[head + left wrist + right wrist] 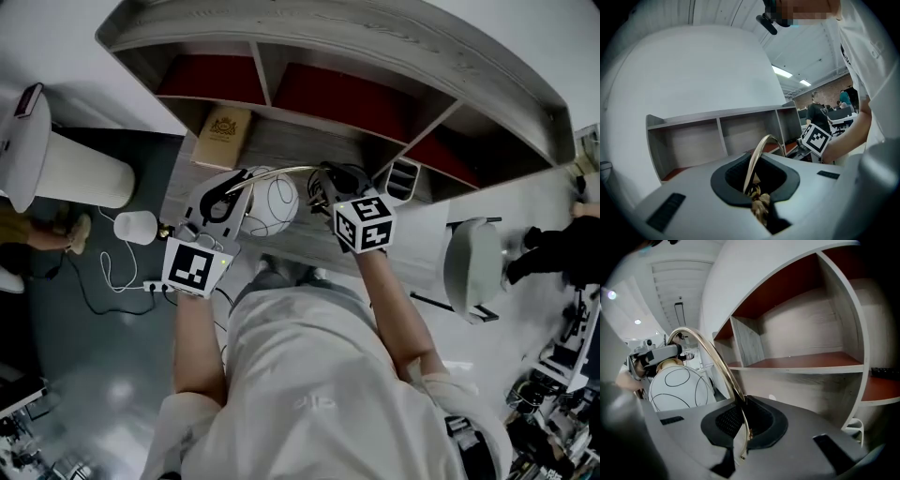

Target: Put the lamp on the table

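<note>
My left gripper (234, 186) and right gripper (328, 178) each pinch the lamp (272, 202) by its slim arc (705, 345) above the table (300, 148); the globe's (677, 390) weight may swivel it loose.

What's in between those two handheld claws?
The lamp's white globe shade sits between the left gripper and the right gripper. Both clamp the gold arm arching over it. The head view shows this best.
</note>
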A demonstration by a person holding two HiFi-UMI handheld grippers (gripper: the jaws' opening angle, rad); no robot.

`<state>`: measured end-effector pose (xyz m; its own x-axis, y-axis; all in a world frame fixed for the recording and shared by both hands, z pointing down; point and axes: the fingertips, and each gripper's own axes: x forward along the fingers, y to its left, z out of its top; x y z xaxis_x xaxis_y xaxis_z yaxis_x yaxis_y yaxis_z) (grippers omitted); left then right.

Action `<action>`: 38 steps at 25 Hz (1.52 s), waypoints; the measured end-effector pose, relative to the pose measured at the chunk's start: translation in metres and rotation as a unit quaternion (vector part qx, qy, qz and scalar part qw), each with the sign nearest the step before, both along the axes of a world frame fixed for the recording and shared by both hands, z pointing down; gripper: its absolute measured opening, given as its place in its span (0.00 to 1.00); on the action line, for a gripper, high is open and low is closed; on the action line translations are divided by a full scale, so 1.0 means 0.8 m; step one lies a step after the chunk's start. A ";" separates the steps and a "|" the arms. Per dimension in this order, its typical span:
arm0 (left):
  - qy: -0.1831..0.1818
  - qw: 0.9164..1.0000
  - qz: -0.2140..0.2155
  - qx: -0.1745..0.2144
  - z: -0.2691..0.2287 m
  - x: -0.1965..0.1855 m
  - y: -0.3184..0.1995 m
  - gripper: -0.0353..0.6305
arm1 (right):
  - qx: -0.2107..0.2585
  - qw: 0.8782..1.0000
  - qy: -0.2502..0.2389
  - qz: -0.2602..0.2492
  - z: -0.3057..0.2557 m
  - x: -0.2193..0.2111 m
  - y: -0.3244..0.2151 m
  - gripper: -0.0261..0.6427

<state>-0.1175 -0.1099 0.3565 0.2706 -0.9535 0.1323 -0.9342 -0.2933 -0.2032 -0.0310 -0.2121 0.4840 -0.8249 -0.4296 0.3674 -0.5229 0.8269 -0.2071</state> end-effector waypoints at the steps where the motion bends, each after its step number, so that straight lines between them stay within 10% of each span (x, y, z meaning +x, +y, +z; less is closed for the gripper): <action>1: 0.001 1.000 -0.004 -0.003 0.001 -0.005 -0.002 0.11 | -0.002 1.000 0.001 -0.003 0.002 -0.006 -0.001 0.08; 17: -0.022 0.999 0.028 -0.030 0.028 -0.058 -0.049 0.11 | -0.044 0.999 0.009 0.006 0.040 -0.063 -0.036 0.08; 38: -0.082 0.989 0.090 -0.086 0.082 -0.013 -0.094 0.12 | -0.104 0.994 0.012 0.043 0.110 -0.035 -0.061 0.08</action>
<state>-0.1280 -0.1852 0.4221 0.3959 -0.8515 0.3437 -0.8221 -0.4954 -0.2805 -0.0589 -0.2612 0.5723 -0.7791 -0.4102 0.4742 -0.5957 0.7201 -0.3558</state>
